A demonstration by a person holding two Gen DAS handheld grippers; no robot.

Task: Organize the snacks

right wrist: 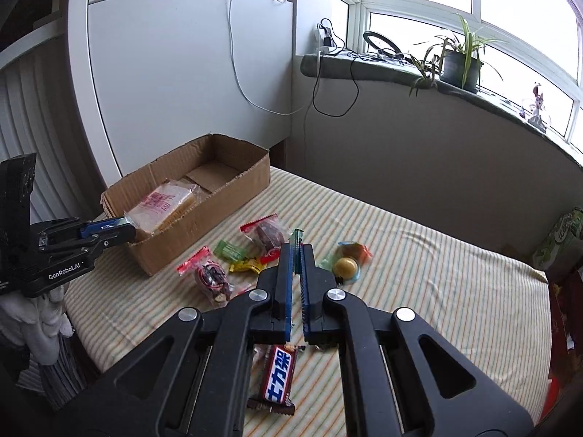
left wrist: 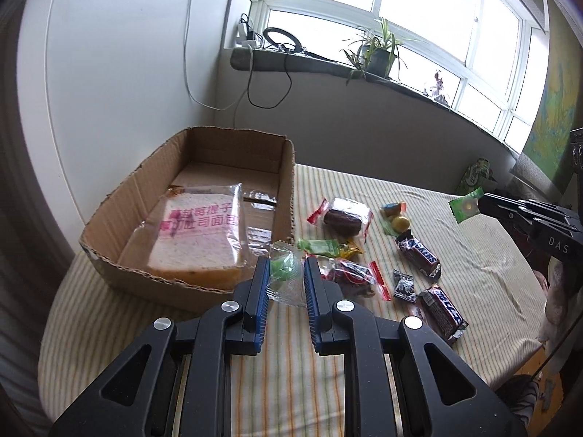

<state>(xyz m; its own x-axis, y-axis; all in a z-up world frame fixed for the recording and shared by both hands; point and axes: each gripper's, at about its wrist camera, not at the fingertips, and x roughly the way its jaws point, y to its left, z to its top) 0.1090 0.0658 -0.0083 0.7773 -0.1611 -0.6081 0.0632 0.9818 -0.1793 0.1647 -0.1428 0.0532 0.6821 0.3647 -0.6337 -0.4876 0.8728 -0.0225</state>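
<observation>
My left gripper [left wrist: 286,266] is shut on a small clear-wrapped green candy [left wrist: 283,277], held just off the near right corner of the cardboard box [left wrist: 280,182]. A bagged slice of bread [left wrist: 198,240] lies in the box. At the right edge of that view, my right gripper [left wrist: 481,202] pinches a flat green sachet [left wrist: 463,209] above the striped bed. In the right wrist view the right gripper [right wrist: 296,249] is shut on the green sachet [right wrist: 298,235], seen edge-on. My left gripper [right wrist: 128,226] hangs at the box's [right wrist: 204,218] near corner.
Loose snacks lie on the striped cloth [left wrist: 473,255]: two Snickers bars [left wrist: 419,255], a wrapped chocolate cake [left wrist: 346,216], a yellow ball candy [left wrist: 400,223], red-edged packs [left wrist: 349,273]. A sill with a potted plant [left wrist: 379,54] and cables runs behind. A white cabinet [left wrist: 120,54] stands at the left.
</observation>
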